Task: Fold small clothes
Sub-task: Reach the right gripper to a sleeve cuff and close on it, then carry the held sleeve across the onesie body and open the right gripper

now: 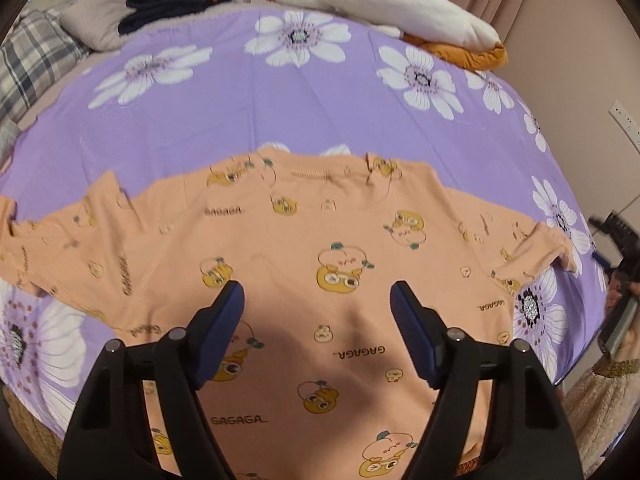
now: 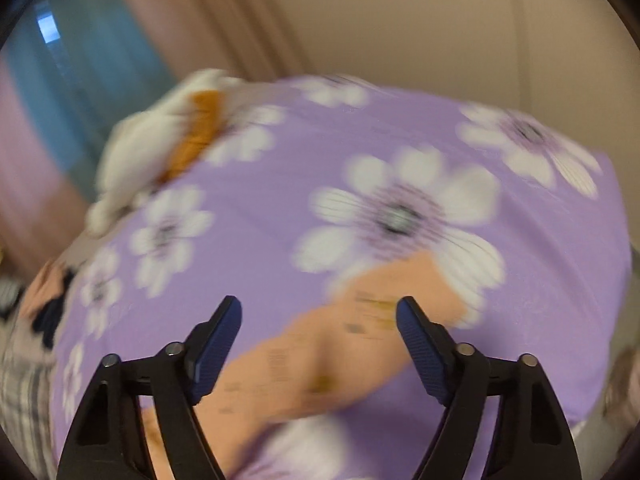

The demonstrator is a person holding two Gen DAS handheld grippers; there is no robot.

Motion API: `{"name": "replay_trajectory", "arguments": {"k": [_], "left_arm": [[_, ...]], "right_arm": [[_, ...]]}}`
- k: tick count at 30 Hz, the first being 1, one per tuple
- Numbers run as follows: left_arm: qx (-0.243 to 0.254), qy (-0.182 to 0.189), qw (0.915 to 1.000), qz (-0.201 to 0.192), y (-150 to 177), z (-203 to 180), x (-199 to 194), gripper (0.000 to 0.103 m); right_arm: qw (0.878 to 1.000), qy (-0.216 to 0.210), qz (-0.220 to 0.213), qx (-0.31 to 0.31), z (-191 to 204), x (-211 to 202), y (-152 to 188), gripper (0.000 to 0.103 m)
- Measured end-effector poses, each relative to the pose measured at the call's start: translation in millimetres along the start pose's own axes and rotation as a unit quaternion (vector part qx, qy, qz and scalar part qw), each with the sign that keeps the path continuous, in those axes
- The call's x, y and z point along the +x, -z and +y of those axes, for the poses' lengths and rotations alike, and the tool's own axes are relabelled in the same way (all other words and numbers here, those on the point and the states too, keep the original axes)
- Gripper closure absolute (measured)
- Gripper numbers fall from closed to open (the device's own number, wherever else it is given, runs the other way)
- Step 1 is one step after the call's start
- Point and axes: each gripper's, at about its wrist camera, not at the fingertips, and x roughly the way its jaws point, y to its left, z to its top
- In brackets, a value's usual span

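Left gripper: left gripper (image 1: 316,292) hangs over the lower body of the shirt, fingers spread wide, nothing between them.
Right gripper: right gripper (image 2: 318,308) hangs over a sleeve of the shirt, fingers also spread wide and empty; this view is blurred.
Shirt: peach shirt (image 1: 320,248) with cartoon prints lies flat on the bedsheet, collar pointing away from the left gripper, hem toward it; its long axis runs sleeve to sleeve, across the view.
Beyond the shirt's collar: white plush toy (image 1: 384,8) and a pile of clothes (image 1: 168,0), both well apart from the shirt.
Surface: purple bedsheet (image 1: 320,108) with white flowers.
Room: curtains (image 2: 80,92) and a pale wall behind the bed.
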Motion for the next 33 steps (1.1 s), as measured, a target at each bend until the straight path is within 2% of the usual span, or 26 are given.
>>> {"name": "replay_trajectory", "arguments": {"k": [5, 8, 11, 12, 14, 16, 18, 21, 23, 28, 33], "left_arm": [[-0.014, -0.007, 0.9998, 0.014, 4, 6, 7, 0.029], [-0.026, 0.000, 0.9994, 0.023, 6, 12, 9, 0.029], [-0.032, 0.002, 0.9992, 0.023, 7, 16, 9, 0.029], [-0.033, 0.003, 0.9992, 0.023, 7, 17, 8, 0.029], [-0.037, 0.006, 0.9991, 0.022, 7, 19, 6, 0.029], [-0.040, 0.008, 0.9990, 0.020, 7, 22, 4, 0.029], [-0.039, 0.008, 0.9991, 0.016, 7, 24, 0, 0.029], [-0.040, 0.008, 0.9991, 0.014, 7, 27, -1, 0.028], [-0.042, 0.009, 0.9989, 0.017, 7, 28, 0, 0.028], [-0.046, 0.009, 0.9988, 0.014, 6, 33, -3, 0.028], [-0.058, 0.000, 0.9983, 0.007, 5, 44, -8, 0.028]], "right_arm": [[0.996, 0.046, 0.037, 0.073, -43, 23, 7, 0.034], [0.995, 0.009, 0.046, 0.093, -50, 35, 8, 0.040], [0.991, -0.064, 0.048, 0.107, -49, 48, 8, 0.058], [0.991, -0.066, 0.052, 0.108, -48, 52, 8, 0.063], [0.992, -0.047, 0.051, 0.105, -46, 56, 9, 0.088], [0.991, -0.064, 0.030, 0.113, -45, 45, 8, 0.094], [0.989, -0.086, -0.012, 0.118, -45, 25, 3, 0.094], [0.988, -0.081, -0.074, 0.111, -47, -4, -4, 0.095], [0.988, -0.071, -0.080, 0.109, -50, -4, -6, 0.095], [0.993, -0.025, -0.060, 0.096, -51, 13, -4, 0.095], [0.994, -0.031, -0.105, 0.010, -1, -19, -1, 0.095]]}}
